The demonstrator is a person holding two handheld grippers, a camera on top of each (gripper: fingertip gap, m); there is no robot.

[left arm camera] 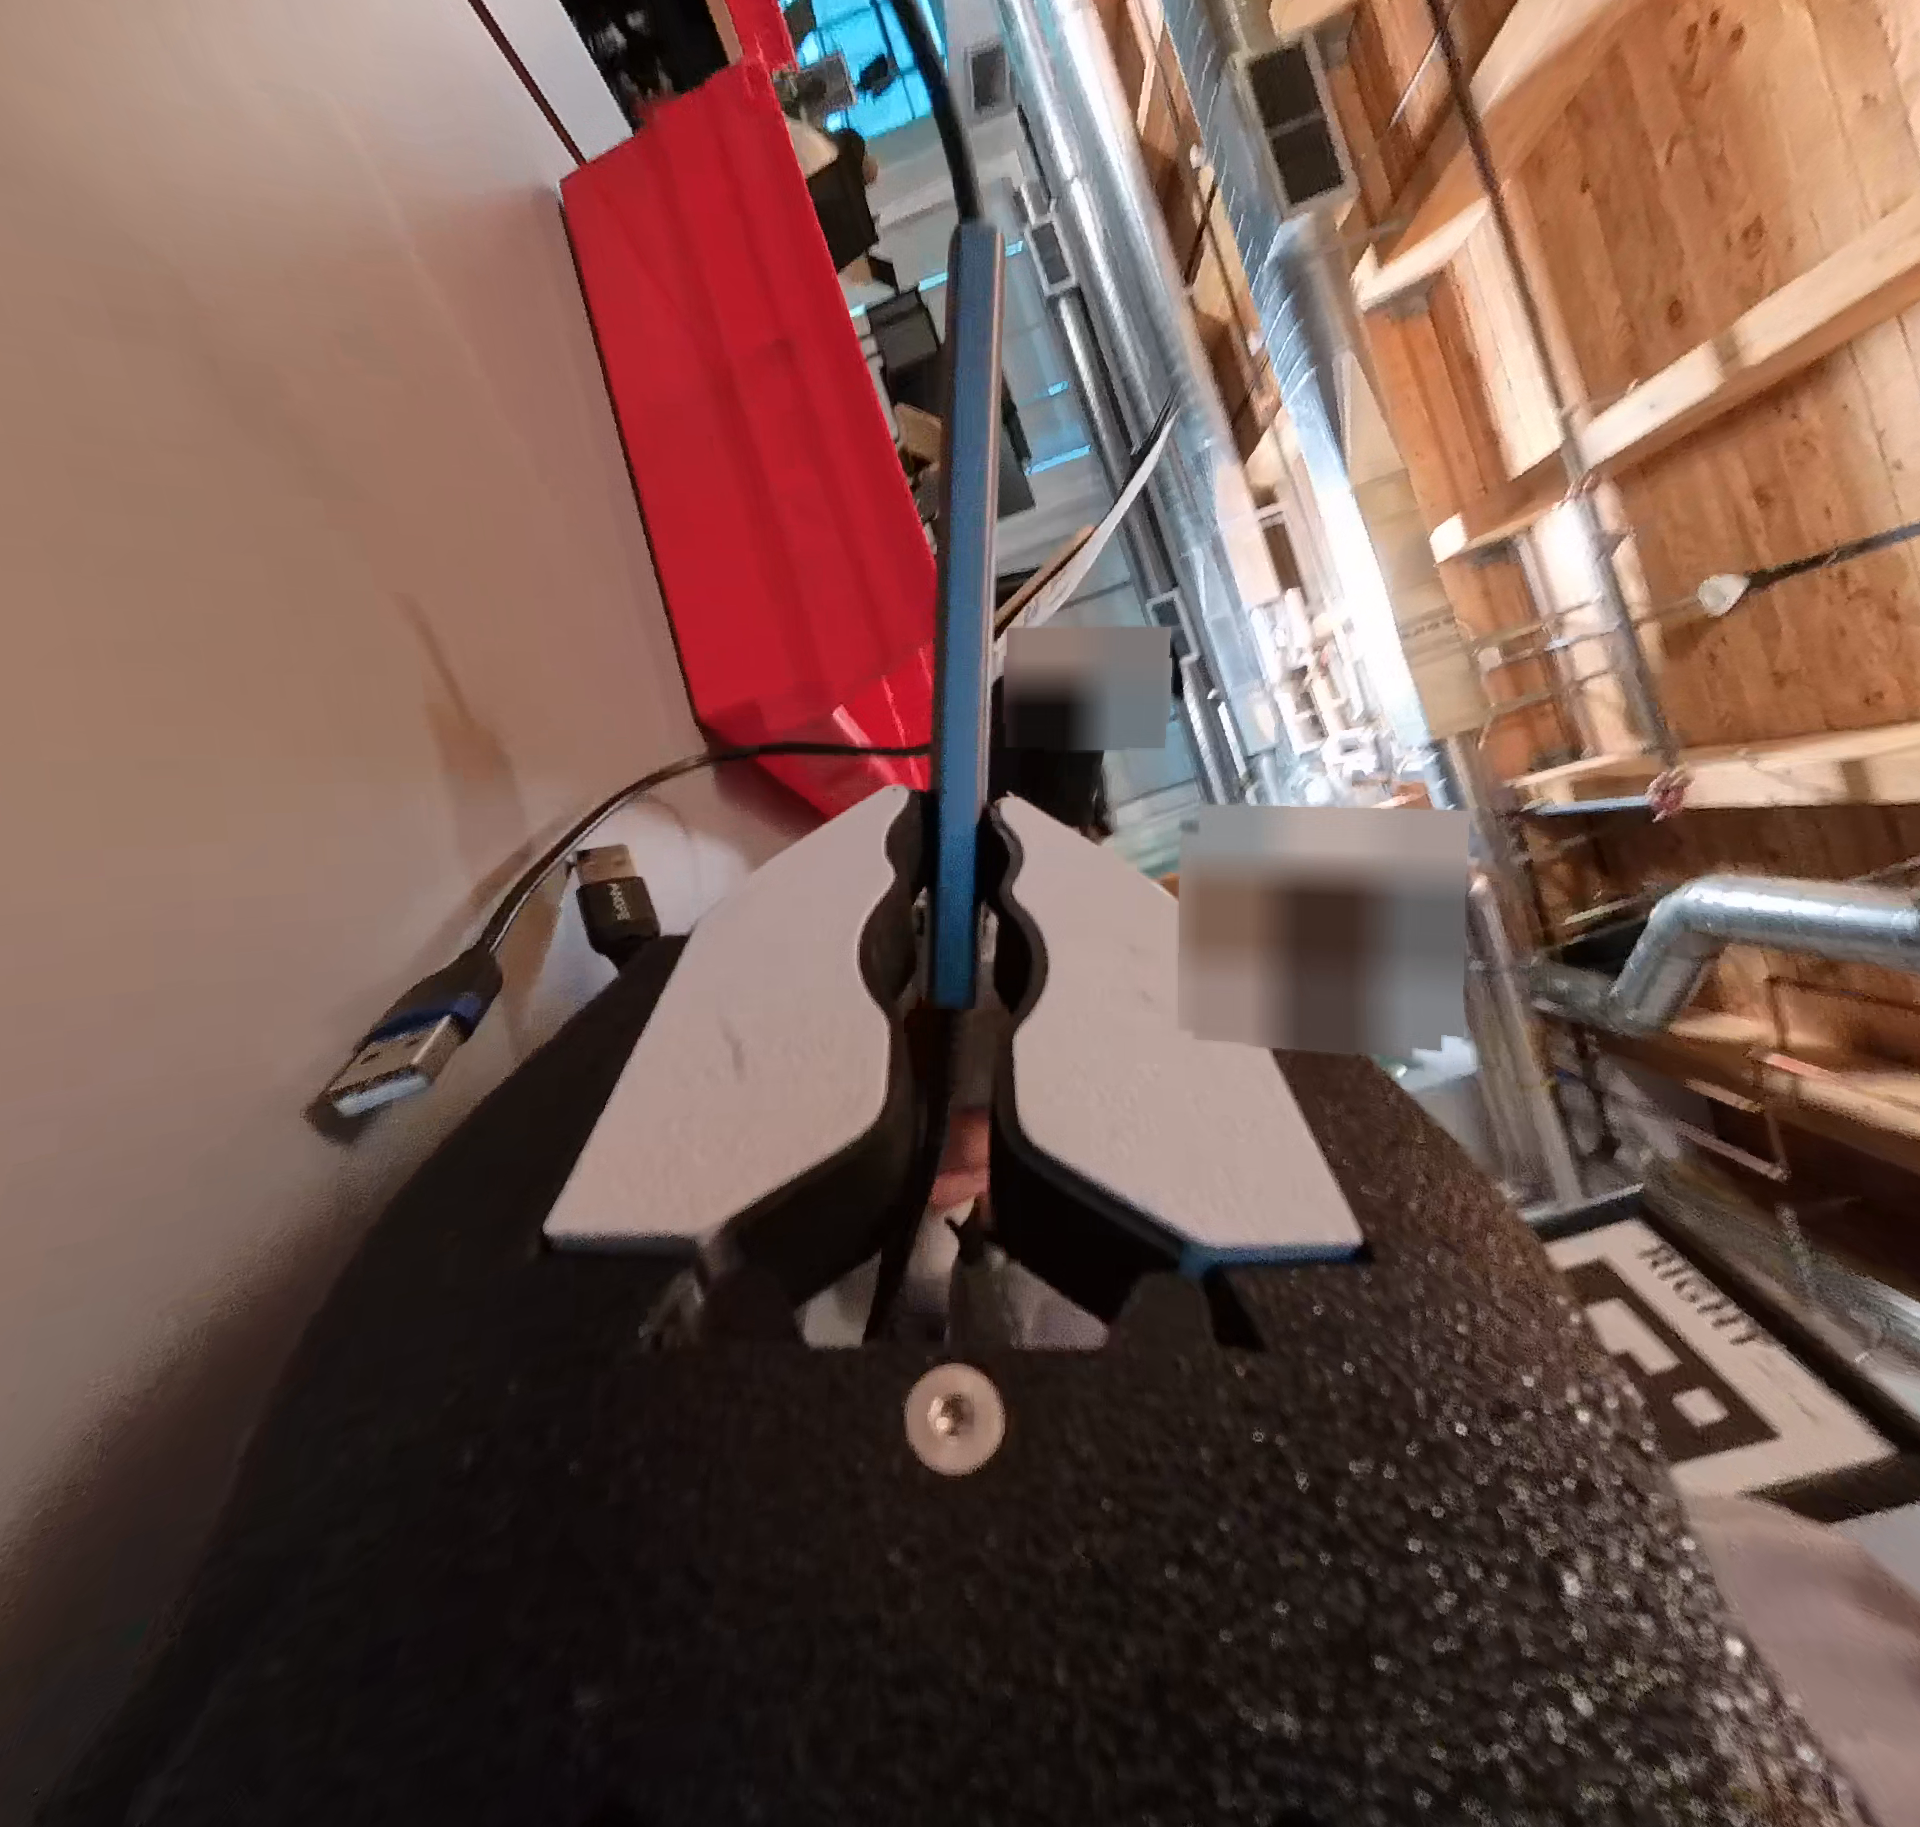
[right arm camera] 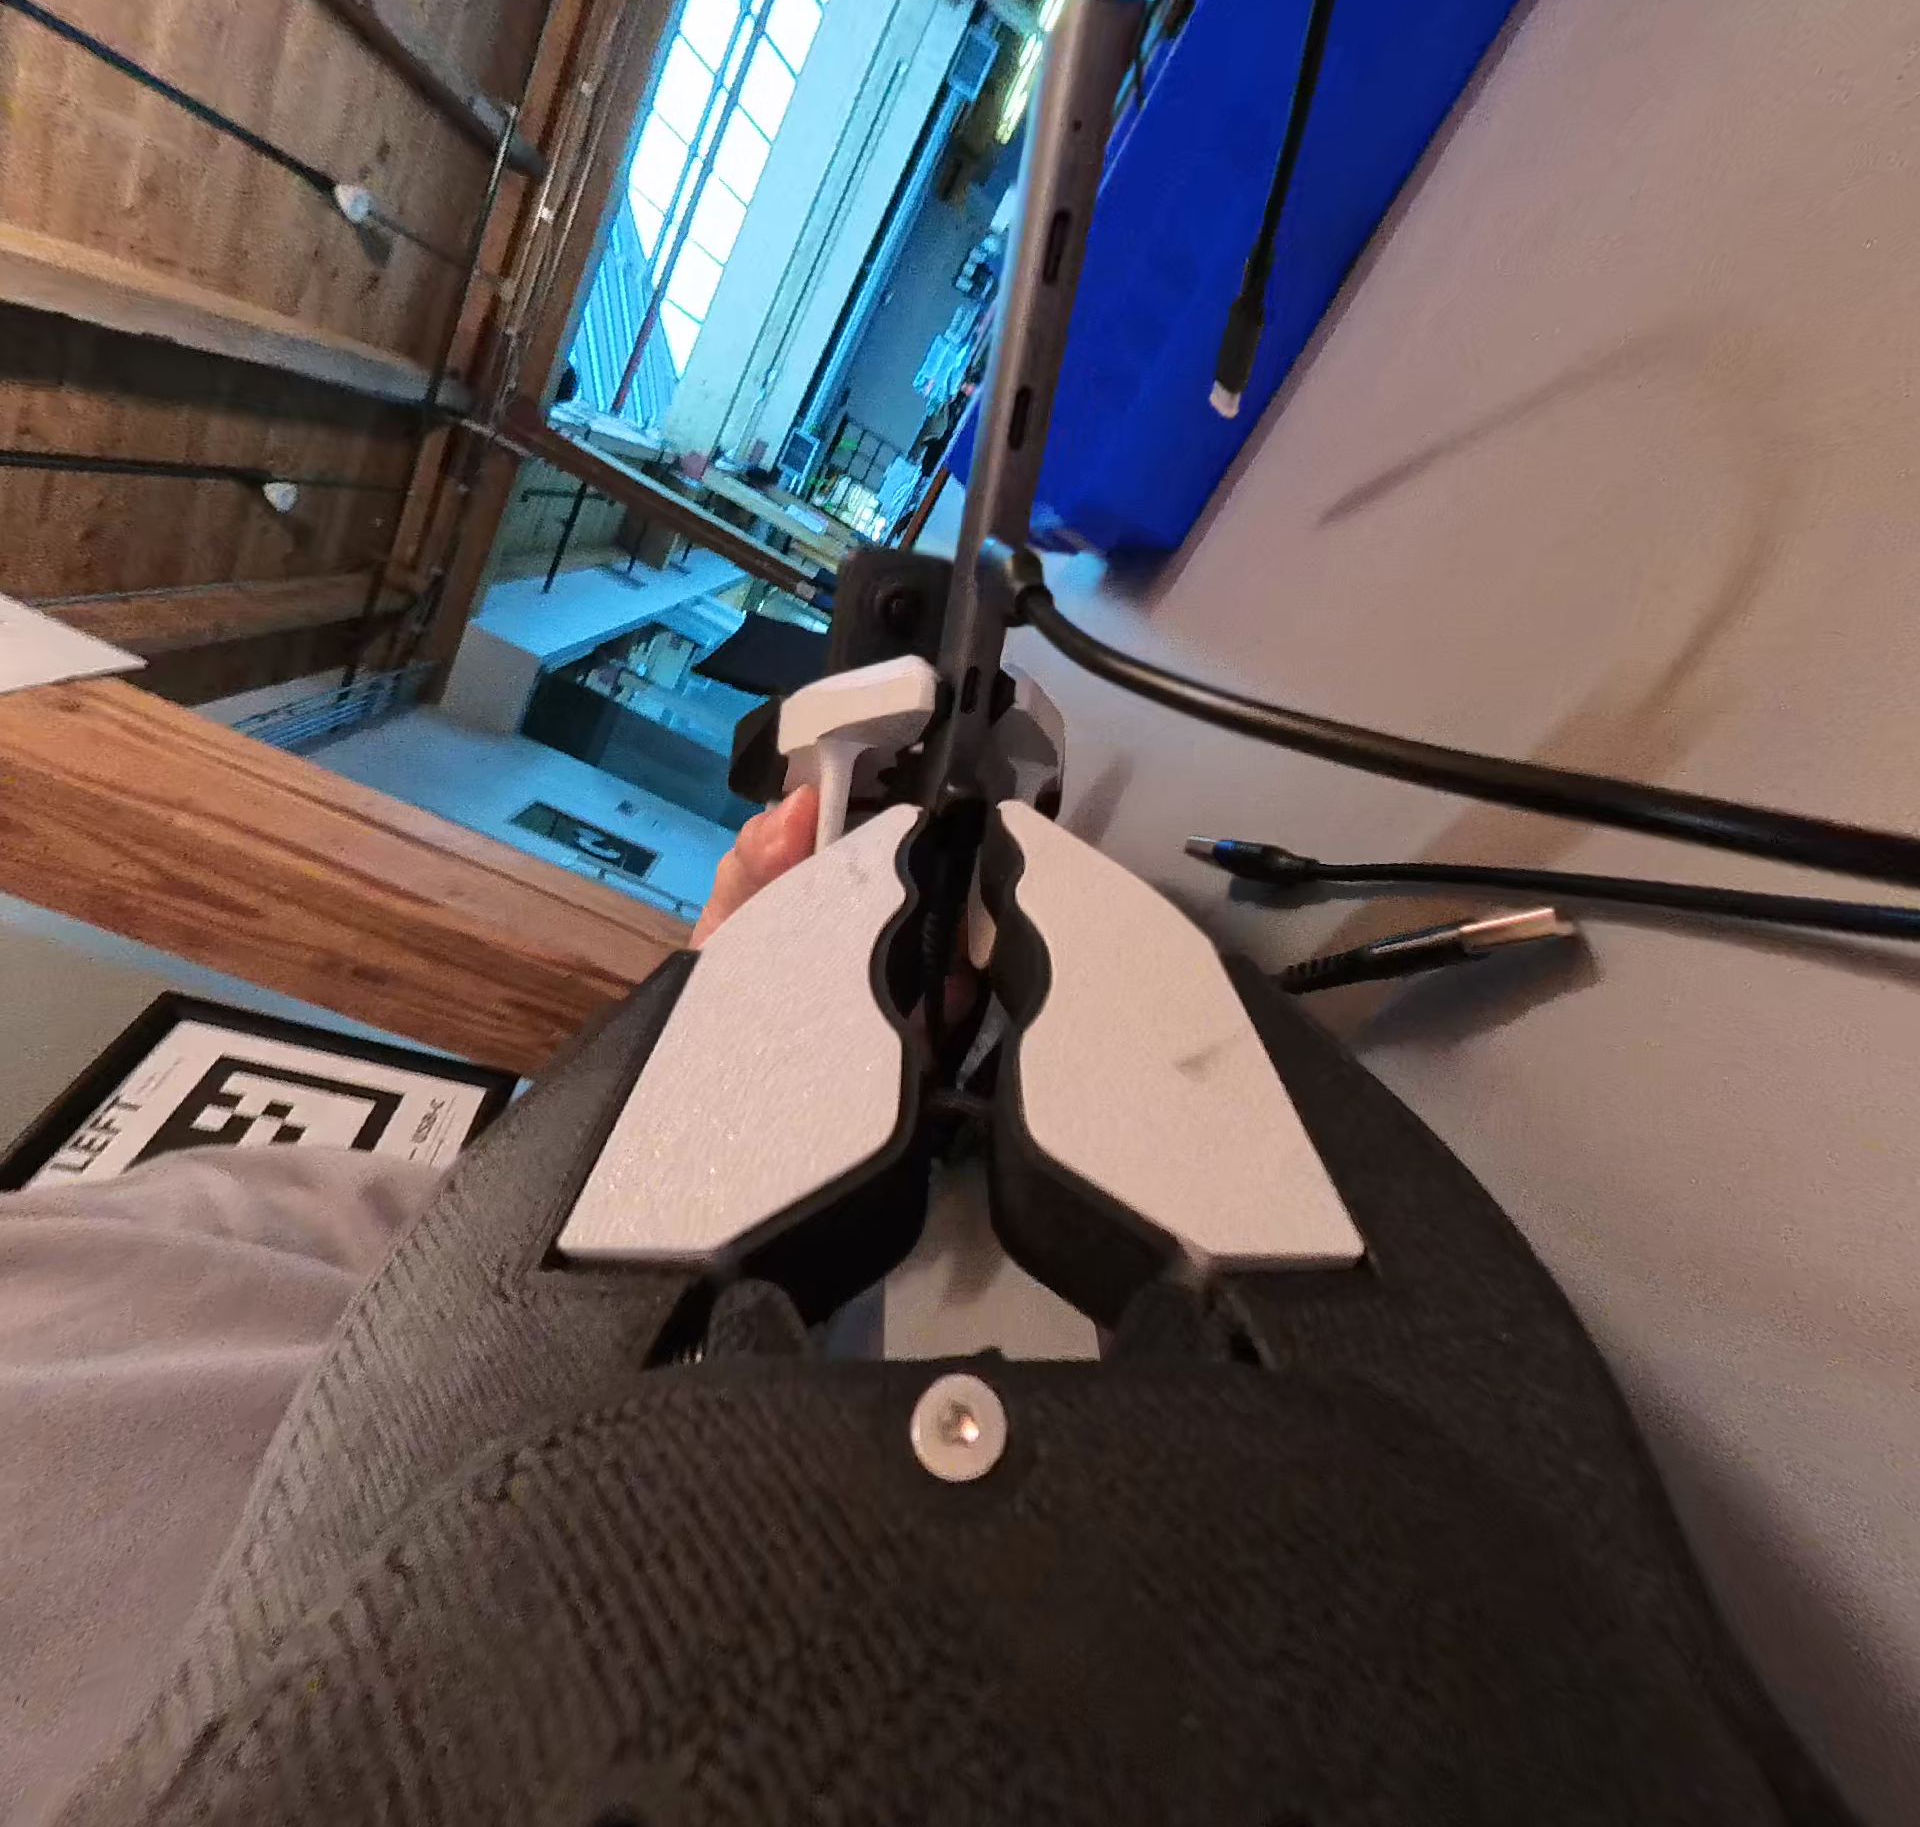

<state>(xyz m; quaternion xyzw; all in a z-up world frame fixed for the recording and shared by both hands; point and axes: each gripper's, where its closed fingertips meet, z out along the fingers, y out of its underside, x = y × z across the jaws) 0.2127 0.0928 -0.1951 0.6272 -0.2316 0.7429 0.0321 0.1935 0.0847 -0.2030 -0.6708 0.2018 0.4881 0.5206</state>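
**Both grippers clamped on one thin slab, edge-on**

Left wrist view: my left gripper (left arm camera: pixel 958 904) is closed on a thin flat device (left arm camera: pixel 966 634), seen edge-on, its edge looking blue here. The white fingers (left arm camera: pixel 769 1029) pinch its near end, and the slab runs away from me up the middle of the view. A black cable (left arm camera: pixel 935 63) leaves its far end. To the left lies the pale table (left arm camera: pixel 260 530), with a red mat (left arm camera: pixel 748 447) on it farther off. Near my left finger, two loose USB plugs rest on the table: a silver one with a blue collar (left arm camera: pixel 400 1060) and a shorter dark one (left arm camera: pixel 613 894) just beyond it.

Right wrist view: my right gripper (right arm camera: pixel 956 894) is shut on a thin black cord (right arm camera: pixel 940 930) that runs between the fingers. Just past my fingertips the other gripper (right arm camera: pixel 894 728) clamps the same grey slab (right arm camera: pixel 1049 271), small ports showing along its edge. A thick black cable (right arm camera: pixel 1455 769) sweeps right across the table (right arm camera: pixel 1662 323). Beside it lie two loose plugs (right arm camera: pixel 1496 930), and another cable end (right arm camera: pixel 1242 354) rests on a blue mat (right arm camera: pixel 1164 219) farther away.
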